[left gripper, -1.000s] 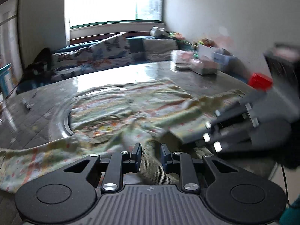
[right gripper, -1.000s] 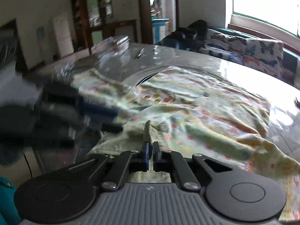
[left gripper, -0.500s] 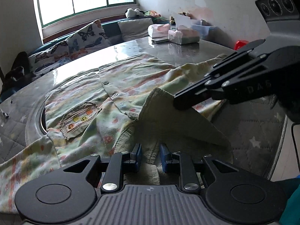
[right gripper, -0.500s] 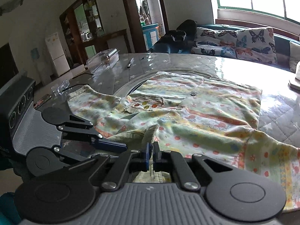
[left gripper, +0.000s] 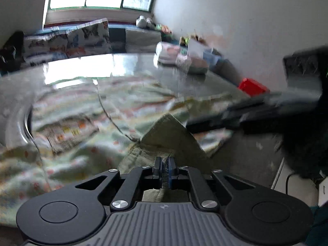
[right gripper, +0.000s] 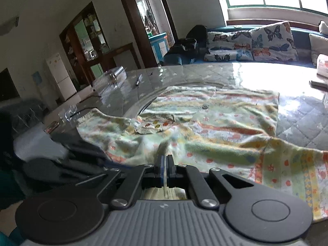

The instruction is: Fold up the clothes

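While the patterned shirt (right gripper: 215, 123) lies spread across the table (right gripper: 303, 110), its collar at the near edge, the left gripper (left gripper: 164, 164) and right gripper (right gripper: 164, 164) each pinch a fold of it between closed fingers.

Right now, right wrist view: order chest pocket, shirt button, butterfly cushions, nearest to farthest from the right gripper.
1. Chest pocket, just ahead of the right gripper, slightly left.
2. Shirt button, mid-shirt, right of centre.
3. Butterfly cushions, on the sofa beyond the table.
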`<action>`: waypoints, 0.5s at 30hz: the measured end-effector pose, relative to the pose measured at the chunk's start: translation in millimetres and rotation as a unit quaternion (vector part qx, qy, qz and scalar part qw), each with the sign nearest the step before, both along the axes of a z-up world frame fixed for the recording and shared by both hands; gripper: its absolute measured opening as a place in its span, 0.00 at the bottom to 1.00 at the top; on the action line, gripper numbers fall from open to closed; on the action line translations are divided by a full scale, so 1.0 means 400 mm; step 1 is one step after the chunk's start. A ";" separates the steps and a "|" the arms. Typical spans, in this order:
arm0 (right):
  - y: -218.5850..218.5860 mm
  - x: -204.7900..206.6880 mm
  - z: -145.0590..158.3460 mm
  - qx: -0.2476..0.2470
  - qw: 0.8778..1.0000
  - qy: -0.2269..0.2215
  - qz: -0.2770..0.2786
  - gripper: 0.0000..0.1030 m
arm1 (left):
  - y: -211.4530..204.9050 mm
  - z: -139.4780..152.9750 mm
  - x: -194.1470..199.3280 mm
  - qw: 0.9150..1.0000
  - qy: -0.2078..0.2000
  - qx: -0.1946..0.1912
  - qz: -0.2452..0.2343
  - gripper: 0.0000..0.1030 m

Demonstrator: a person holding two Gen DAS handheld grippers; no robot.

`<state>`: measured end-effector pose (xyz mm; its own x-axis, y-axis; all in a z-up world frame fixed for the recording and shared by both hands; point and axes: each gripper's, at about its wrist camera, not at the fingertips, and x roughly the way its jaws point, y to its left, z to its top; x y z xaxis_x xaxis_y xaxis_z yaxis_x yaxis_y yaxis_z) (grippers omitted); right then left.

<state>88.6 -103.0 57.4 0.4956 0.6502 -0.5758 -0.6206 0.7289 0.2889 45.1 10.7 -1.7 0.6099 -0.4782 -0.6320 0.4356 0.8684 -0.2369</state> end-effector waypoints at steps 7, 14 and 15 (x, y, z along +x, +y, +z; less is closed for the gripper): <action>0.032 0.001 -0.005 -0.004 1.000 0.007 0.018 0.01 | 0.008 -0.030 0.010 1.000 0.016 -0.006 -0.006 0.07; 0.064 -0.003 -0.008 -0.008 0.999 0.003 0.032 0.07 | 0.012 -0.024 -0.027 1.000 0.006 0.006 -0.014 0.10; 0.060 0.000 -0.006 -0.005 1.000 0.002 0.027 0.07 | 0.015 -0.021 -0.034 1.000 0.004 0.006 -0.014 0.10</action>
<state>88.6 -78.9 54.9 0.4579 0.6706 -0.5837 -0.6583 0.6970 0.2843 31.7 16.7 -9.9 0.5916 -0.4872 -0.6424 0.4585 0.8587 -0.2291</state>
